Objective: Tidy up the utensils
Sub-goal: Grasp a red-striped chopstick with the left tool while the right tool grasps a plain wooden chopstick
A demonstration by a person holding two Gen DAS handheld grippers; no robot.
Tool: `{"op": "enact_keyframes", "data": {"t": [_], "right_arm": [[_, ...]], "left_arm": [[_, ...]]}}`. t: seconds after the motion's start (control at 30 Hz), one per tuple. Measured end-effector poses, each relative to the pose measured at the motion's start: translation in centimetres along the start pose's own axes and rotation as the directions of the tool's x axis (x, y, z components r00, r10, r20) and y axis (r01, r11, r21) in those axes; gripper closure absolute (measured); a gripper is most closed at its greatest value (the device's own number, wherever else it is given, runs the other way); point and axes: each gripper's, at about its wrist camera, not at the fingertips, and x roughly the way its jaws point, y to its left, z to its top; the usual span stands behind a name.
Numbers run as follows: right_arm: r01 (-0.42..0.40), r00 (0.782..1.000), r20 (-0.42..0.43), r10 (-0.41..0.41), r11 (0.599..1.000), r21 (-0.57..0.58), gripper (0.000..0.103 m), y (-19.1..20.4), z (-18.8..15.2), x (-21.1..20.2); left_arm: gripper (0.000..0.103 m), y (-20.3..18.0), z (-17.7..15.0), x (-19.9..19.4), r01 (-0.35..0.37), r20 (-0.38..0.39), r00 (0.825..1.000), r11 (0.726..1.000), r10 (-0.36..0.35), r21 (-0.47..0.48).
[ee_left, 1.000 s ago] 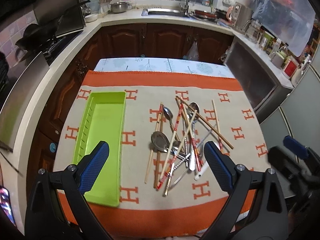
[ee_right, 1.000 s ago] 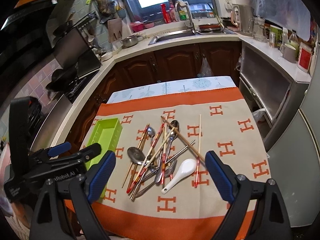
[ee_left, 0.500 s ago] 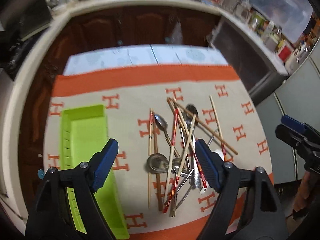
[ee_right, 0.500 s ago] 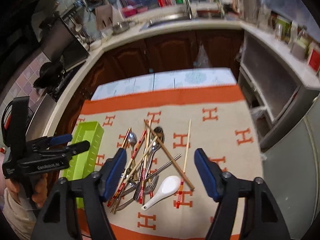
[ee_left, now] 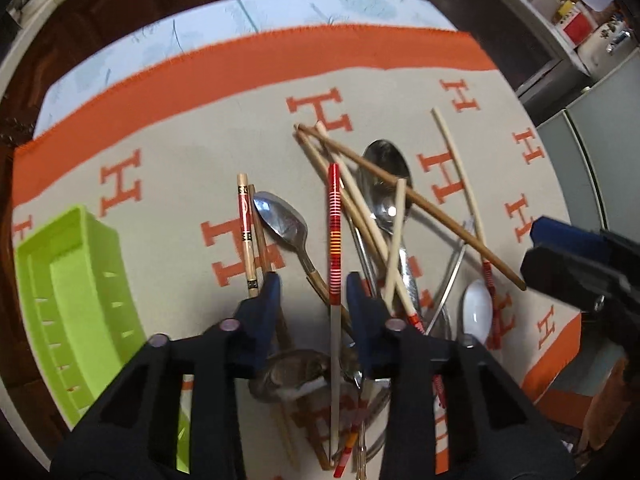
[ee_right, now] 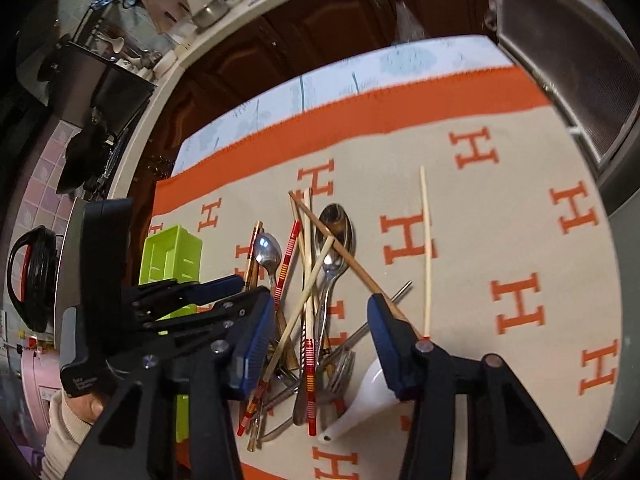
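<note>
- A cloth (ee_left: 192, 128) lay over the table (ee_left: 280, 8), leaving a bare strip of table at the far edge.
- A tray (ee_left: 60, 280) sat on the cloth at the left, apart from the pile.
- Right of the tray lay a crossed pile of chopsticks (ee_left: 334, 236), spoons (ee_left: 282, 220) and other cutlery.
- One chopstick (ee_right: 426, 248) lay at the pile's right edge, its near end among the other pieces.
- A soup spoon (ee_right: 360, 400) lay at the near right of the pile.
- Cabinets (ee_right: 320, 28) stood behind the table, under a counter (ee_right: 224, 20).
</note>
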Motion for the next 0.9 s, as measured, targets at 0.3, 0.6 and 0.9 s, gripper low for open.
{"op": "enact_keyframes", "data": {"t": [0.3, 0.6, 0.9], "right_arm": [[-0.017, 0.999, -0.032, 0.017, 1.000, 0.023, 0.055, -0.4, 0.1, 1.3], [-0.018, 0.999, -0.037, 0.019, 1.000, 0.016, 0.055, -0.1, -0.2, 1.6], [-0.025, 0.999, -0.046, 0.025, 1.000, 0.004, 0.059, 0.6, -0.4, 2.0]], "left_arm": [[0.089, -0.2, -0.2, 1.6, 0.033, -0.050, 0.998, 0.999, -0.033, -0.012], [0.090, -1.2, -0.5, 1.9, 0.040, -0.082, 0.996, 0.999, -0.041, -0.008], [0.099, -1.2, -0.8, 2.2, 0.050, -0.067, 0.996, 0.998, -0.051, -0.024]]}}
